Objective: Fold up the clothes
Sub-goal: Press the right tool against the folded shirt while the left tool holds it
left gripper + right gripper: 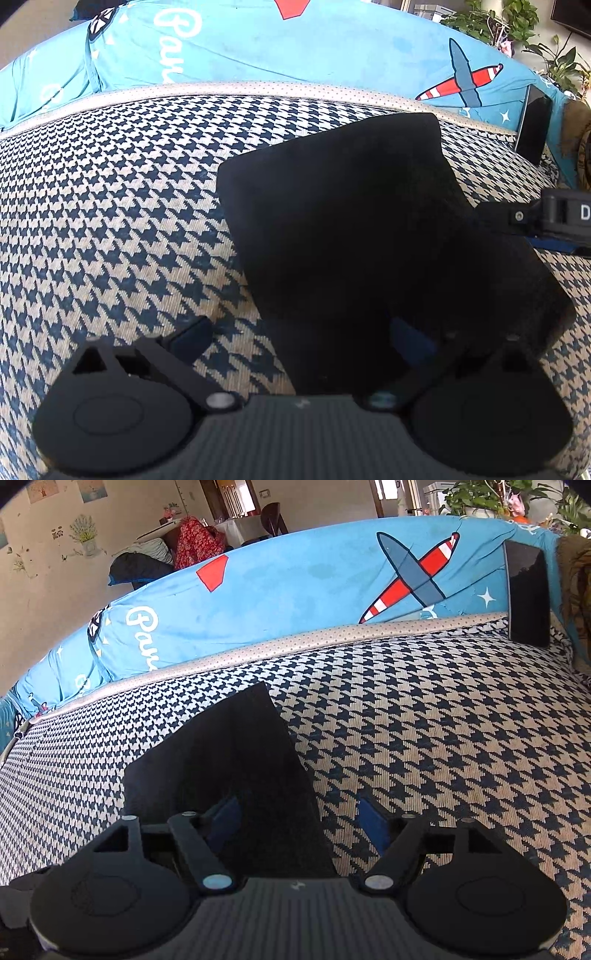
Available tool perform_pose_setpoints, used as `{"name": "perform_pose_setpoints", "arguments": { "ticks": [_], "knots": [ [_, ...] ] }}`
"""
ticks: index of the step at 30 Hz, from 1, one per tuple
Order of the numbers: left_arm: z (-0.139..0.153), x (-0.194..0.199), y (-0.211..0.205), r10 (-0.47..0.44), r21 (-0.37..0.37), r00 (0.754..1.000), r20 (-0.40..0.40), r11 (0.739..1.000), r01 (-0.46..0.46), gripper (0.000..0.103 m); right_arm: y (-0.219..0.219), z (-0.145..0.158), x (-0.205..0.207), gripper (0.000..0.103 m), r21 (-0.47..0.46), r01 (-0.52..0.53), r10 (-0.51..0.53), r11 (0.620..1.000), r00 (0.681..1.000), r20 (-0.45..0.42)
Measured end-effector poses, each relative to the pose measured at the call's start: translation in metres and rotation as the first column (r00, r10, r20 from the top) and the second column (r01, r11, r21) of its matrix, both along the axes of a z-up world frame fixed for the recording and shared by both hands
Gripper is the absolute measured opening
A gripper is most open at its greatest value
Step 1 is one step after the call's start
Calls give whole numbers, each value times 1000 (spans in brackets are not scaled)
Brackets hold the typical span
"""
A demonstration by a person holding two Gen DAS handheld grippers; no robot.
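Both pairs of blue-padded fingers stand wide, gripping nothing: left gripper [301, 338], right gripper [299, 821]. One smooth black folded garment [354, 229] lies flat on the houndstooth-woven cover [110, 221], its near edge between them.

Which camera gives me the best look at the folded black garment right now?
The left wrist view: the black garment lies nearly whole on the houndstooth cover, its edges traceable. The right wrist view shows only a narrower part, cut off behind that gripper's own body.
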State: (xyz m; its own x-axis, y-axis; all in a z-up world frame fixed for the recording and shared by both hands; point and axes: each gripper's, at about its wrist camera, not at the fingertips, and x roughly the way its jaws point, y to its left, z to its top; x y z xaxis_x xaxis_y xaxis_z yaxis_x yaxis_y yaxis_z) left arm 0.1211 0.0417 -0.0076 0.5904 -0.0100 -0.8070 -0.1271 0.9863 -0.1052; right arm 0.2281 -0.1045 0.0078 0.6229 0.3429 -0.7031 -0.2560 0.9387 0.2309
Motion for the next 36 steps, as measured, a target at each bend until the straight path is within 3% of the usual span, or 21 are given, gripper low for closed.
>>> {"name": "perform_pose_setpoints", "arguments": {
  "ticks": [4, 10, 16, 22, 28, 36],
  "knots": [
    [0, -1, -1, -2, 6, 1000, 9, 1000, 2, 103, 1, -11, 5, 73, -36, 16, -17, 999, 1000, -21],
    [-1, -1, -1, 1, 10, 1000, 10, 1000, -1, 103, -2, -20, 15, 84, -20, 66, -67, 998, 996, -56],
    [-1, -1, -1, 2, 15, 1000, 23, 1000, -2, 103, -4, -15, 14, 84, -11, 82, -83, 997, 995, -47],
    [1, -3, -3, 3, 4, 1000, 22, 1000, -3, 103, -34, 1, -2, 84, 86, 158, -156, 984, 987, -31],
    [-1, -10, -3, -11, 5, 999, 38, 1000, 11, 103, -58, 10, -27, 84, 126, 234, -229, 964, 972, -52],
    [6, -10, 11, -40, -91, 998, 41, 995, 44, 103, -81, 10, -59, 84, 210, 222, -204, 952, 974, -102]
  ]
}}
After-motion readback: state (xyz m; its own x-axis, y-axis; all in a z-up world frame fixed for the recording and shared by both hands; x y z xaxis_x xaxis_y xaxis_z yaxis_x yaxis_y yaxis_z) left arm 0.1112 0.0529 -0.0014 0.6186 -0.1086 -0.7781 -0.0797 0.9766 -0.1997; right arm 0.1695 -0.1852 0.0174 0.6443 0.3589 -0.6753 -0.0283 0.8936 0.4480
